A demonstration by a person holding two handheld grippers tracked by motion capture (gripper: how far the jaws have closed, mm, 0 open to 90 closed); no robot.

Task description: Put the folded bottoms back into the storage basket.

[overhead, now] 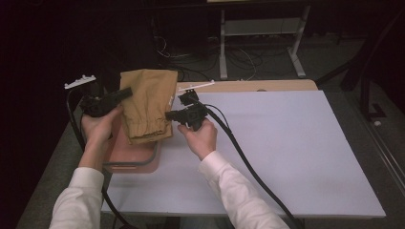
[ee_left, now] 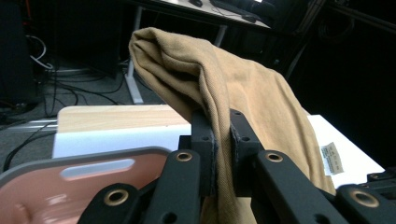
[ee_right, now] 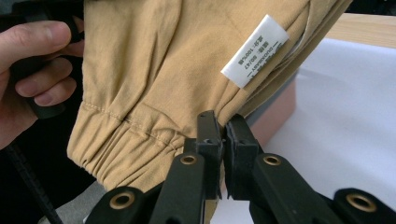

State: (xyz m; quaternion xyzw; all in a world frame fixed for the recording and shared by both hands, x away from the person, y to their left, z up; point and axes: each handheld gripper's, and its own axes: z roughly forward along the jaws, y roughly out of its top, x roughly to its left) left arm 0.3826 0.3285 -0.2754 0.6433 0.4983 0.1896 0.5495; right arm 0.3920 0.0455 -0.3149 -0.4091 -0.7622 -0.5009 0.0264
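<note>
both the left gripper [ee_left: 223, 140] and right gripper [ee_right: 223, 140] are clamped on the tan garment [overhead: 147, 102]; keep it taut between them, lowering evenly into the pink bin [overhead: 136, 160] below.

the tan garment [overhead: 145, 105] hides most of the pink bin [overhead: 133, 160] and its inside, the print on the white label [ee_right: 254, 50] is too small to read, and the room beyond the table [overhead: 286, 143] is dark.

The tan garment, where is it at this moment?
In the high view the tan garment hangs at the left of the table, above the pink basin, held between the left gripper and the right gripper.
</note>
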